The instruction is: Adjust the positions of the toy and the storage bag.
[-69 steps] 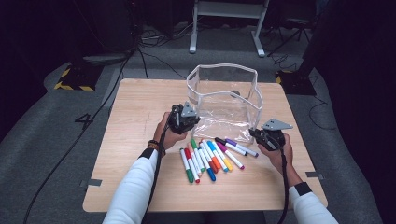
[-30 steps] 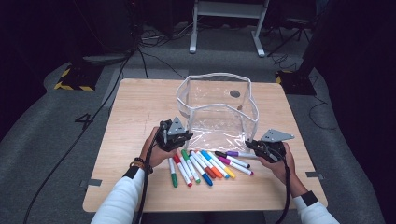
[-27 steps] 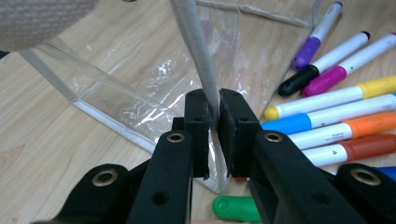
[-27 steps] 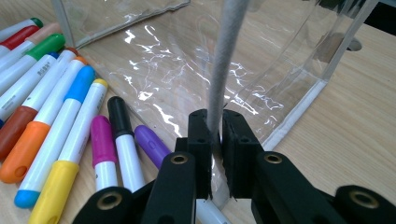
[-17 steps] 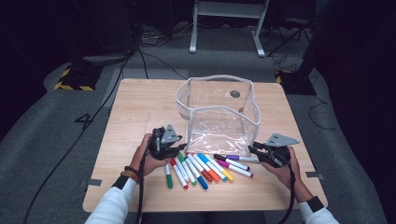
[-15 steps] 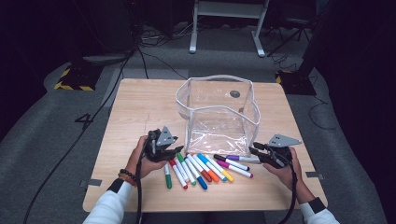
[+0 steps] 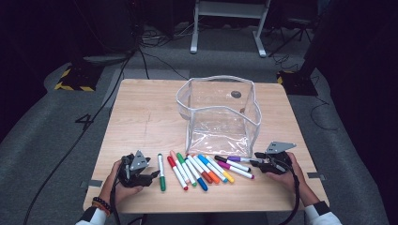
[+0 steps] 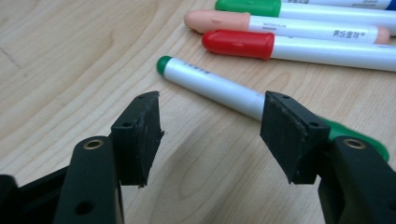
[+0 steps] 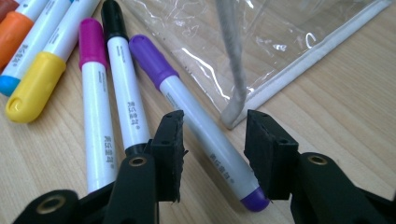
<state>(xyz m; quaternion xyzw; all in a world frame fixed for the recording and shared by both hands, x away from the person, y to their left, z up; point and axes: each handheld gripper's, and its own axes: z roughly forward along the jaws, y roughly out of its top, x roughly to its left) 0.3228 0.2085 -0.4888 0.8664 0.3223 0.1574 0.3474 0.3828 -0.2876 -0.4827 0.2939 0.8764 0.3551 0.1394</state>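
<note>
Right gripper view: the purple marker is straddled at lower centre by the spread right gripper; the left gripper is spread too.

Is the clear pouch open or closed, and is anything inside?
Open: the clear pouch stands with its white rim spread wide. No markers inside; they lie before it.

White-barrelled markers capped in green, red, peach, blue, orange, yellow, magenta, black and purple are seen on a pale wood-grained table, beside a clear, white-edged pouch and black tongs.
</note>
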